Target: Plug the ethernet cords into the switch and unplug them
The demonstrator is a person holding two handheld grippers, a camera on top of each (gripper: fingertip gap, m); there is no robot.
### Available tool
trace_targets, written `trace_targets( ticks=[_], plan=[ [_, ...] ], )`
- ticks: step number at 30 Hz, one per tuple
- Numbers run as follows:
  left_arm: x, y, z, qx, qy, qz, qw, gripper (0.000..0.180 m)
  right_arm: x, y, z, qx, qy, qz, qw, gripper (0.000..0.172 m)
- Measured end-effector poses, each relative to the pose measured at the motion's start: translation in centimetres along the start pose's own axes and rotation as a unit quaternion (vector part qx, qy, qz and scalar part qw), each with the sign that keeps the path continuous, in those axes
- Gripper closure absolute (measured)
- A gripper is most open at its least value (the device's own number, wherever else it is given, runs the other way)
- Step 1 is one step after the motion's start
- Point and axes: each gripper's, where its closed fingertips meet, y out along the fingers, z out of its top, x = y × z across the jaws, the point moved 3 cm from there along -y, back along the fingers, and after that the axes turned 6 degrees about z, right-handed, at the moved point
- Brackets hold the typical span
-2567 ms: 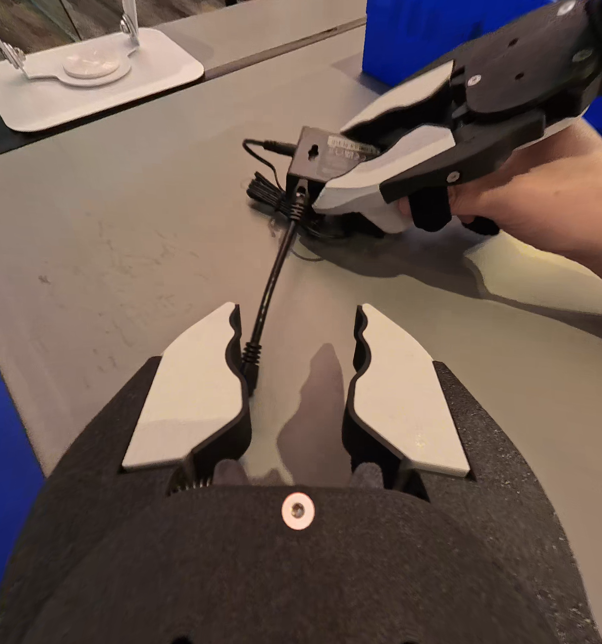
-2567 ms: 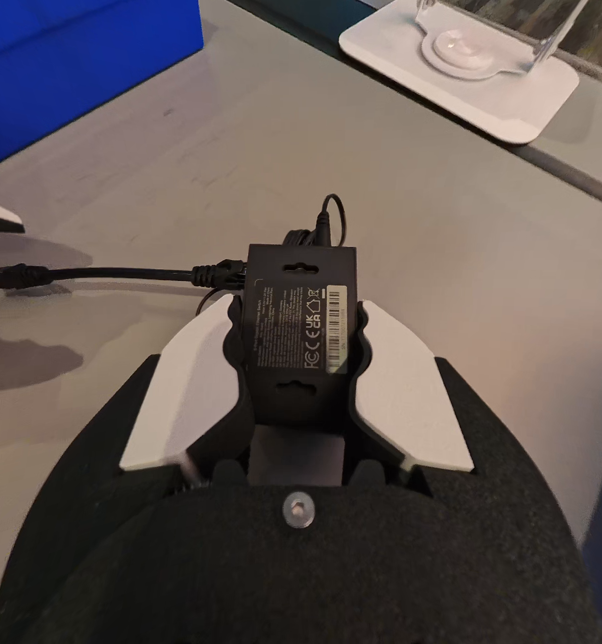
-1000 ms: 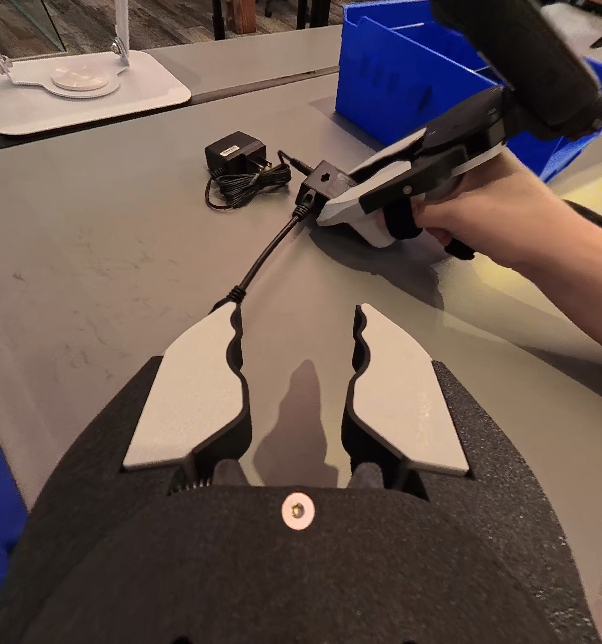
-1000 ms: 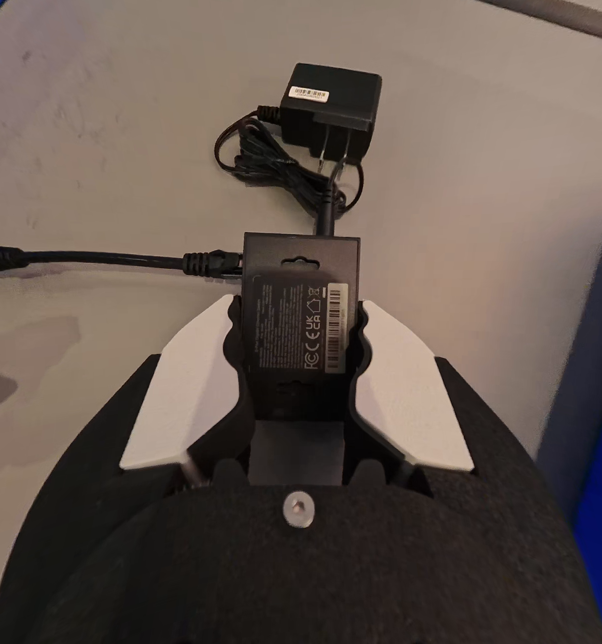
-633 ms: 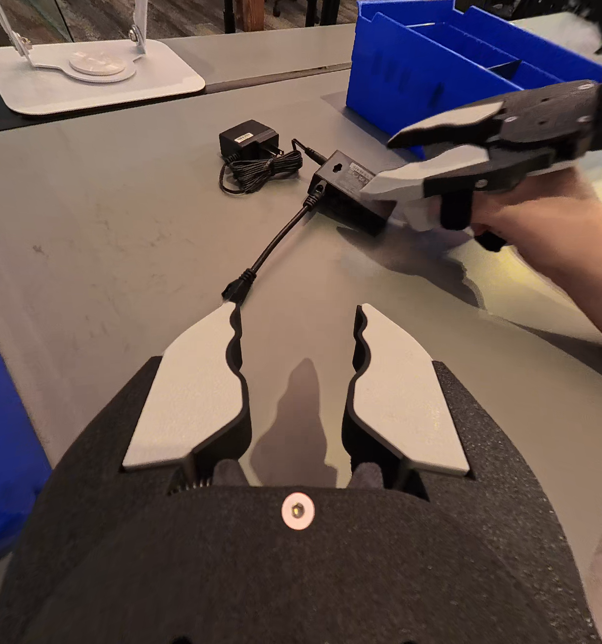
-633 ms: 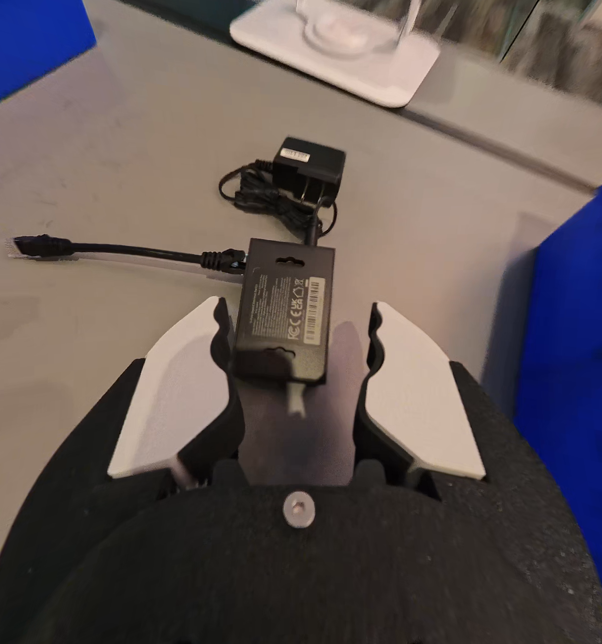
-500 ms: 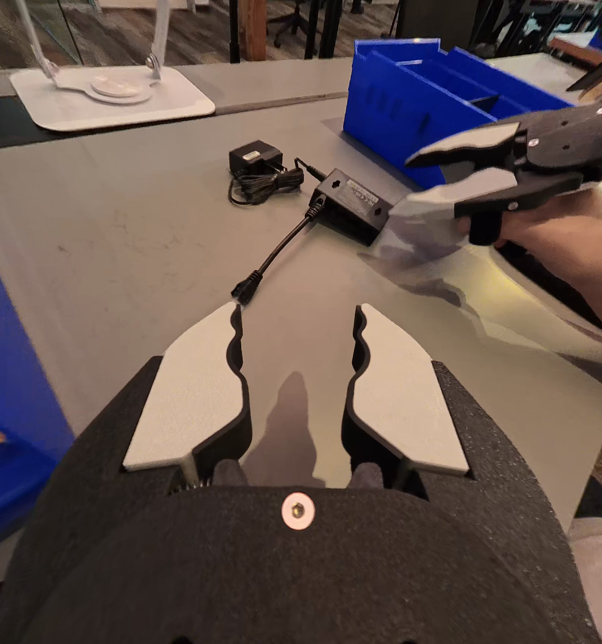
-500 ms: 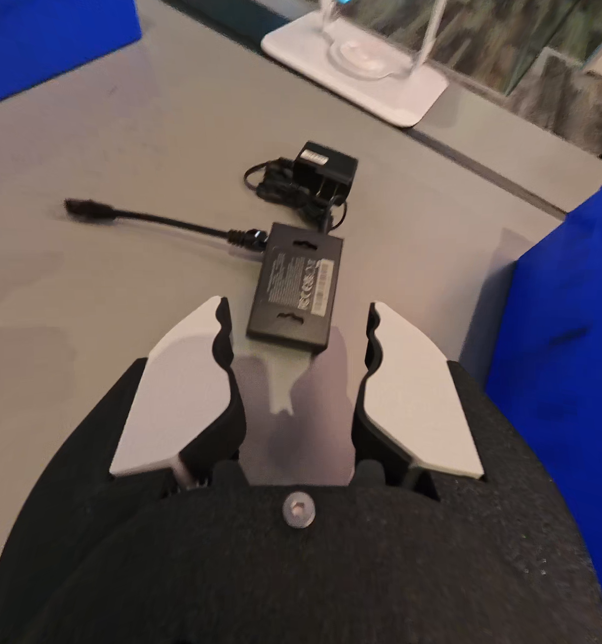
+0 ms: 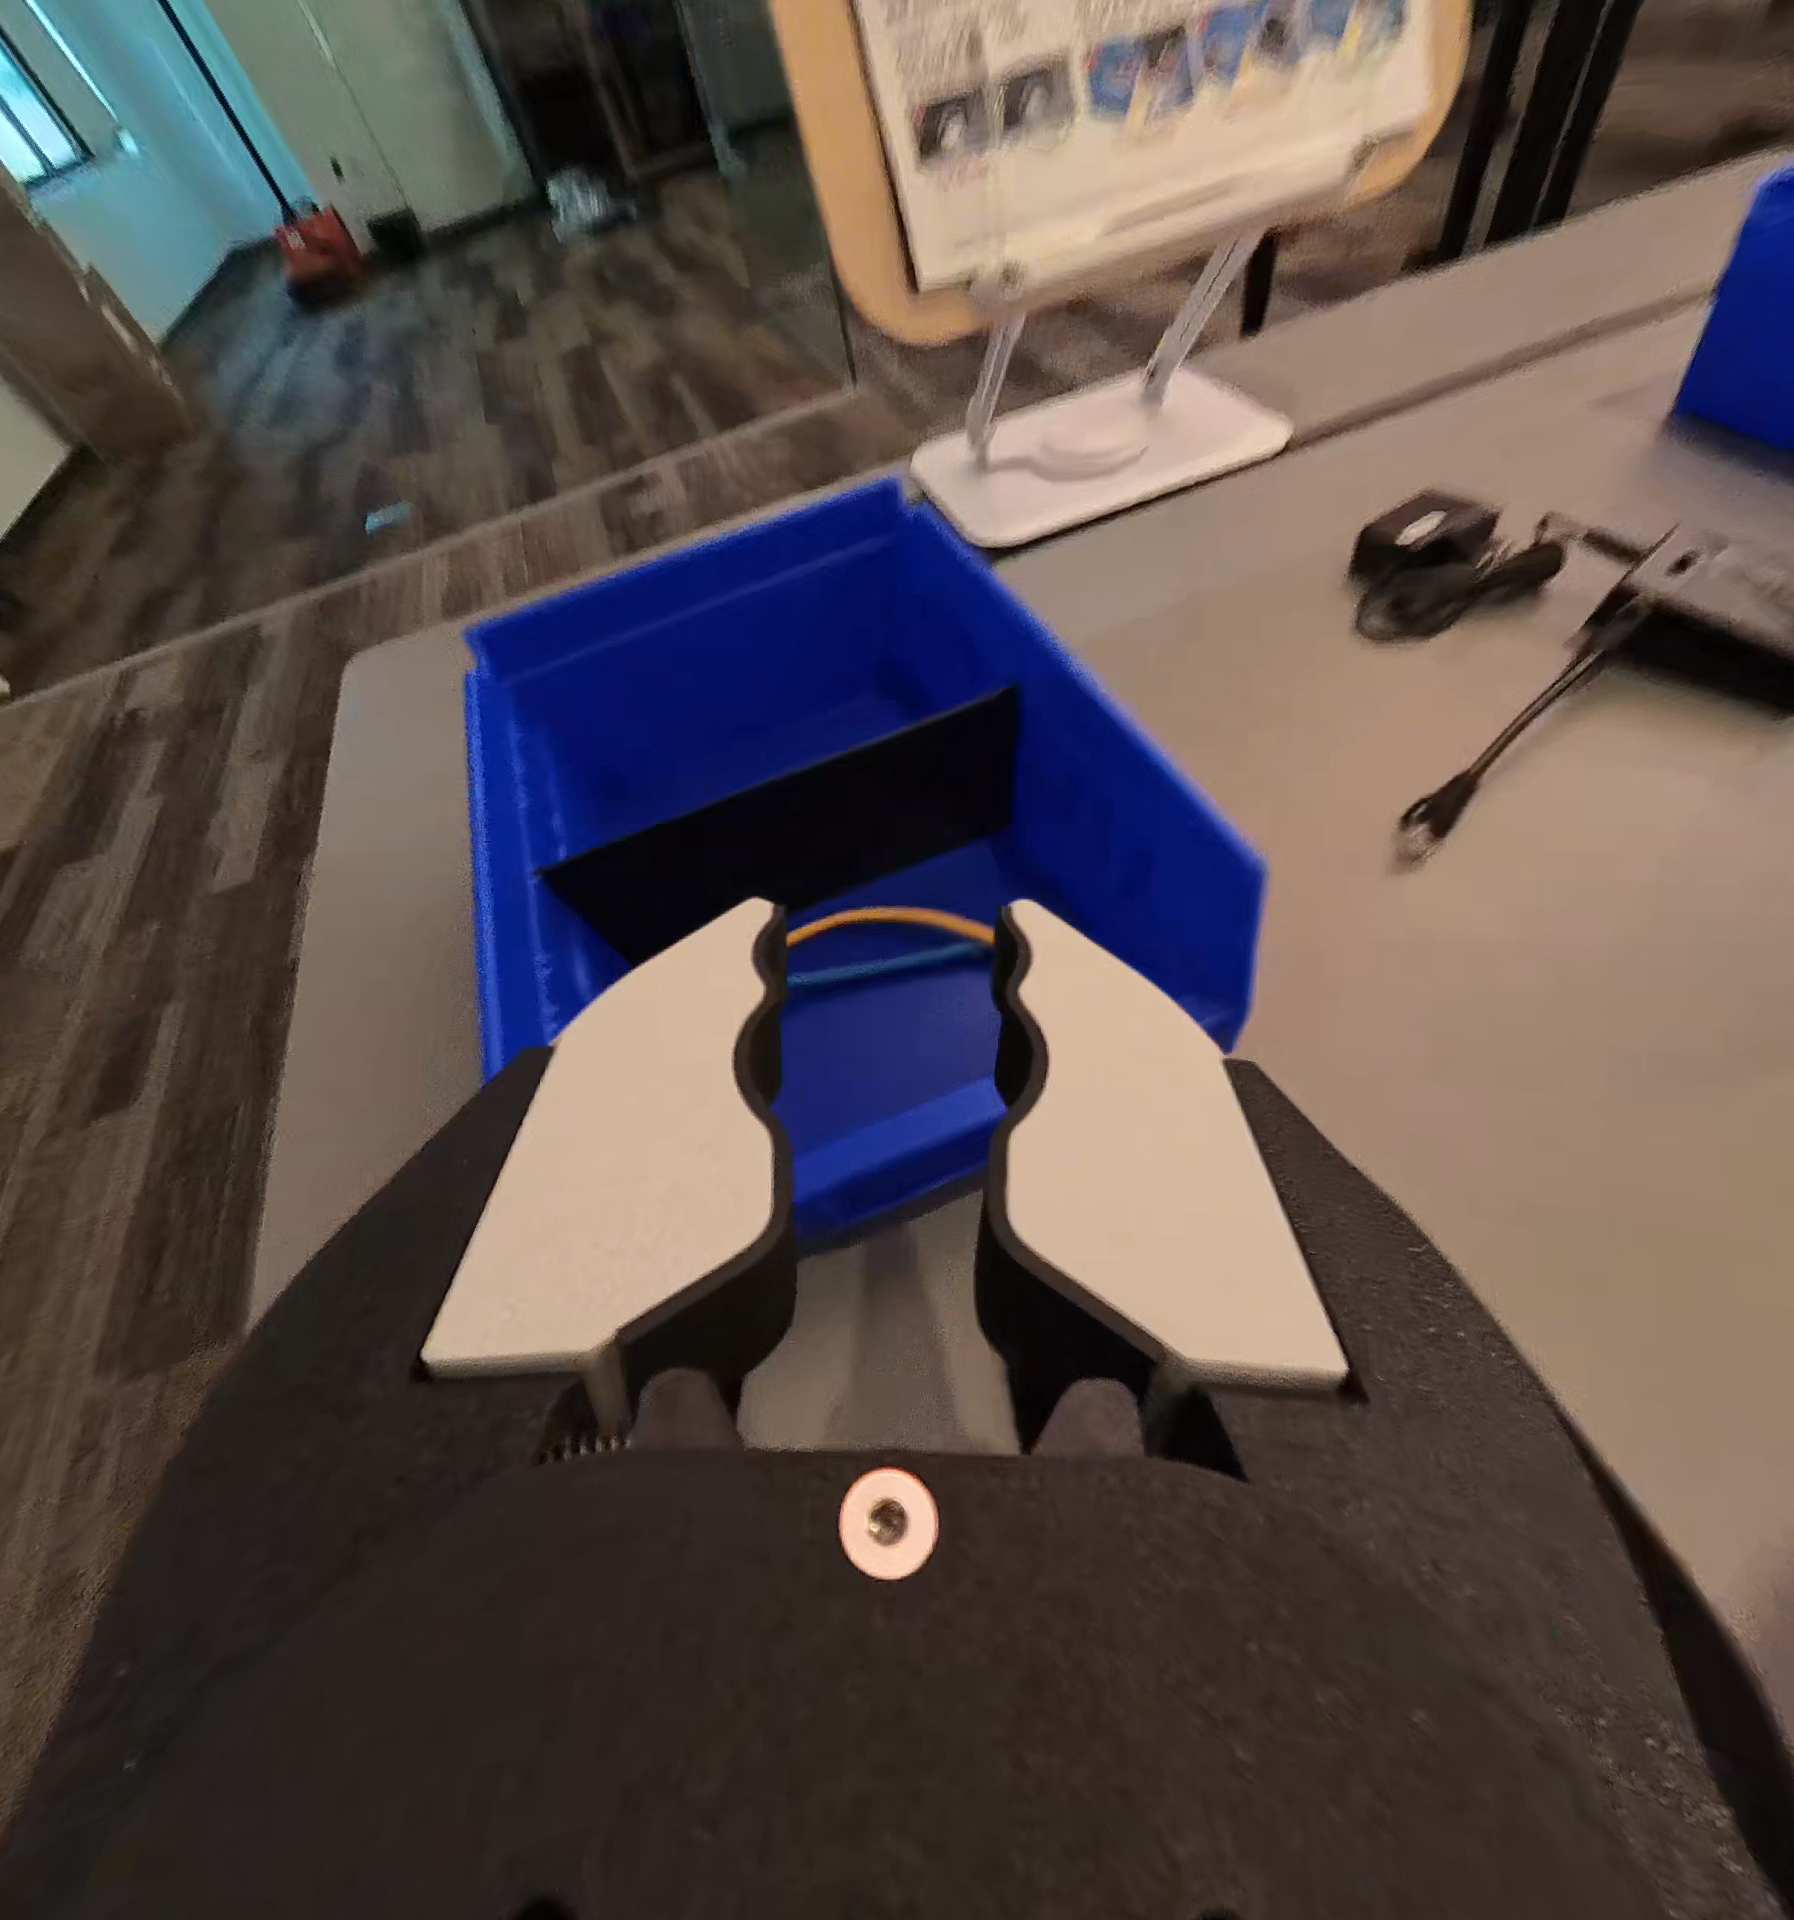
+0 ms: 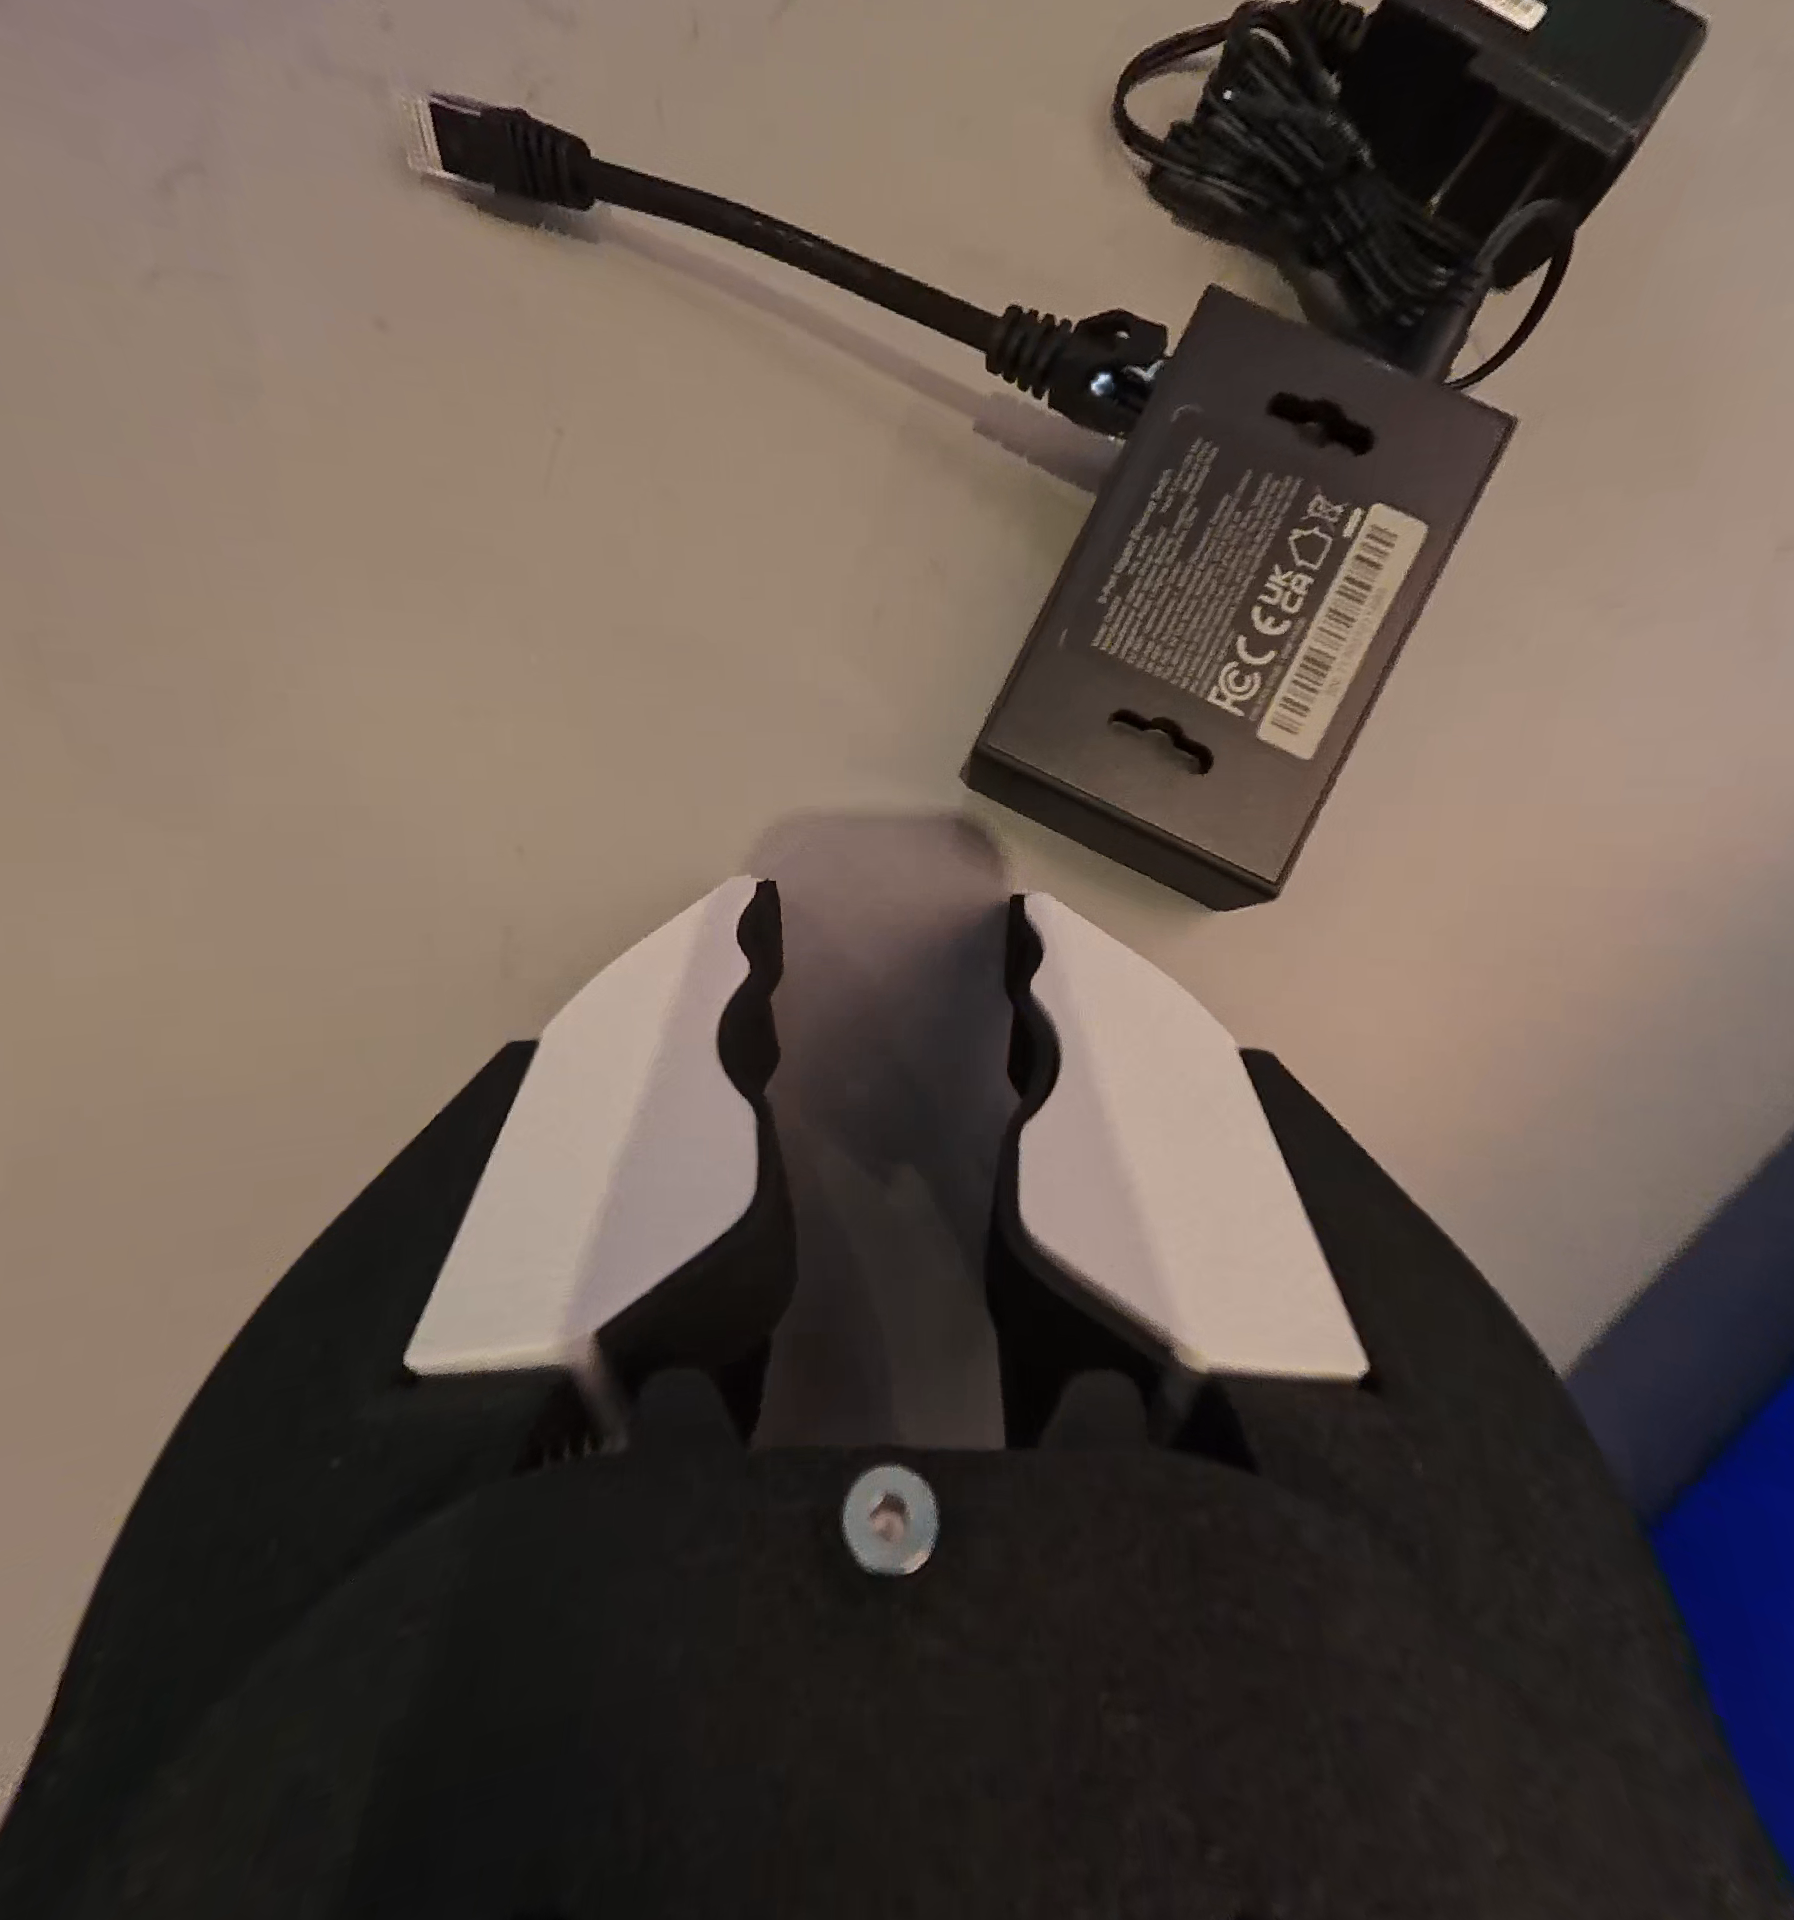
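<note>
Left wrist view: left gripper (image 9: 888, 914) has swung off the black cord toward the blue bin (image 9: 1153, 748), fingers narrower than before and empty; in the near compartment, in front of the black divider (image 9: 789, 821), lie thin orange and blue cords (image 9: 893, 920), well below the tips; probably light and floppy, so take one by the stiff plug, which isn't visible from here. Right wrist view: right gripper (image 10: 893, 914) has let go of the black switch (image 10: 1246, 603), fingers parted on nothing; switch rests label-up on the grey table (image 10: 353, 623), just beyond the tips; black ethernet cord (image 10: 768, 244) plugged into its side, free plug (image 10: 477, 135) on the table; switch looks small, rigid, slick; likely slides, so clamp across its long edges.
</note>
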Motion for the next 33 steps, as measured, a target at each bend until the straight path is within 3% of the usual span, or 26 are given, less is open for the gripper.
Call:
trace_targets(
  ticks=[4,8,13,19,22,29,33],
  plan=[
    [-1.7,2.1,-2.3,-0.075,0.018,-0.029,0.997,0.158,0.0,0.2,0.2,-0.007,-0.024,0.01,1.0,0.134],
    [-1.5,5.0,-3.4,-0.149,0.106,-0.099,0.978,0.165,0.0,0.5,0.5,0.005,-0.047,0.028,0.999,0.138],
    [0.4,8.3,-4.5,-0.23,0.228,-0.251,0.912,0.163,-0.1,0.8,0.7,0.021,-0.053,0.036,0.998,0.145],
    [1.5,12.3,-6.9,-0.297,0.425,-0.288,0.805,0.159,-0.1,0.8,0.8,0.027,-0.049,0.039,0.998,0.148],
    [2.0,13.8,-8.1,-0.328,0.438,-0.315,0.775,0.159,-0.1,0.8,0.8,0.023,-0.051,0.035,0.998,0.148],
    [1.2,15.7,-9.9,-0.413,0.407,-0.343,0.739,0.155,0.1,0.8,0.8,0.026,-0.043,0.042,0.998,0.15],
    [1.1,16.2,-9.8,-0.411,0.4,-0.347,0.742,0.158,0.1,0.8,0.9,0.026,-0.045,0.042,0.998,0.151]
  ],
)
